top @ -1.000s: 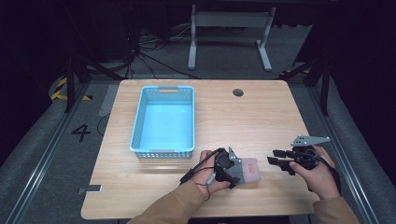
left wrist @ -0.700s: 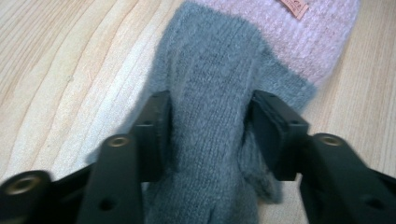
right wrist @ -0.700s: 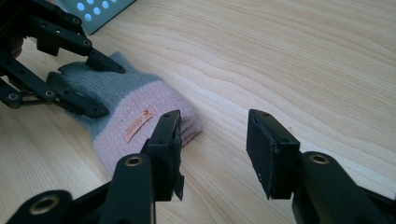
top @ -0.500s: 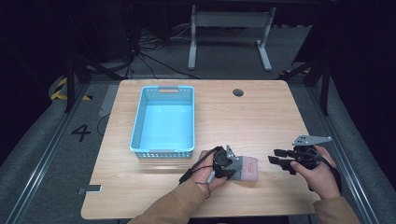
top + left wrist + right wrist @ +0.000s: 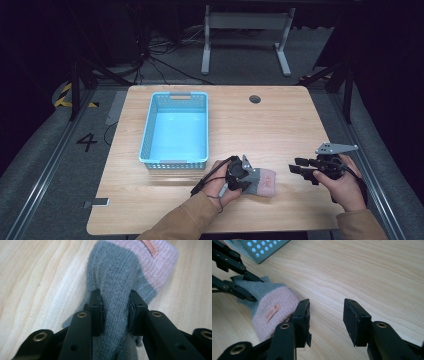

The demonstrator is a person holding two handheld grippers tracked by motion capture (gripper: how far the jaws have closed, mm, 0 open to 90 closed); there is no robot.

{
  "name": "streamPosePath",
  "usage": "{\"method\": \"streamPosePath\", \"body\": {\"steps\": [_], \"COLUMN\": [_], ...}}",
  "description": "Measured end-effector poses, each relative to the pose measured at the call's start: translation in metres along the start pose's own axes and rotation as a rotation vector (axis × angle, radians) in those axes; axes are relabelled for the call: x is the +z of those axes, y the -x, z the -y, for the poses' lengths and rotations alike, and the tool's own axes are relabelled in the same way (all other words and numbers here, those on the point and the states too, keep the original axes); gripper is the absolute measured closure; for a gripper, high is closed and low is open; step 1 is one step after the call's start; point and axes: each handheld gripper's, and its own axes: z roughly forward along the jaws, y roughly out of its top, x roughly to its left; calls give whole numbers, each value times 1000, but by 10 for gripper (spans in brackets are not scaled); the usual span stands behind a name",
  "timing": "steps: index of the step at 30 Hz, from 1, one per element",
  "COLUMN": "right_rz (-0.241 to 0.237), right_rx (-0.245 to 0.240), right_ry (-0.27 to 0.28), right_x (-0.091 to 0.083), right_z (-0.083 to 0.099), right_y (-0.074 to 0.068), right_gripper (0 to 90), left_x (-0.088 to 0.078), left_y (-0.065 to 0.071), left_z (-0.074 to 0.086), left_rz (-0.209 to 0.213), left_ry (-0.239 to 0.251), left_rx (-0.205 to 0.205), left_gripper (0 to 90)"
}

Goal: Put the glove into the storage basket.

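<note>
A knitted item [image 5: 263, 182], grey with a pink cuff and a small orange tag, lies flat near the table's front edge. My left gripper [image 5: 246, 175] is at its grey end. In the left gripper view the jaws [image 5: 115, 312] have just been closing, and their pads now press a fold of the grey knit [image 5: 117, 285] between them. My right gripper [image 5: 296, 168] rests a short way to the right of the pink cuff [image 5: 274, 307] and points at it. It stands open [image 5: 325, 315] over bare wood, with nothing between the pads.
A light blue plastic basket [image 5: 174, 161] with nothing in it stands behind and to the left of the knitted item; its corner [image 5: 262, 247] appears in the right gripper view. The wooden table [image 5: 260, 125] has a round cable hole [image 5: 255, 99] at the back.
The left gripper's jaws have closed from wide apart onto the grey end of the knitted item. The right hand has stayed where it was.
</note>
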Motion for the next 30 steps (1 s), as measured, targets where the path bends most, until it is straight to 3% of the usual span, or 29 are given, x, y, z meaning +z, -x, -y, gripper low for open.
{"method": "streamPosePath", "body": {"steps": [8,15,30], "right_rz": [3,1,-19], "right_rx": [9,12,2], "right_ry": [12,4,1], "right_x": [-1,1,11], "right_z": [-2,-3,-11], "right_y": [3,5,6], "right_gripper": [576,575,575], "left_x": [-22,-41,-81], "left_y": [-5,-16,-39], "left_z": [-8,-11,-6], "left_rz": [-1,-4,-76], "left_ry": [26,60,104], "left_rx": [25,13,-4], "left_gripper": [691,688,687]}}
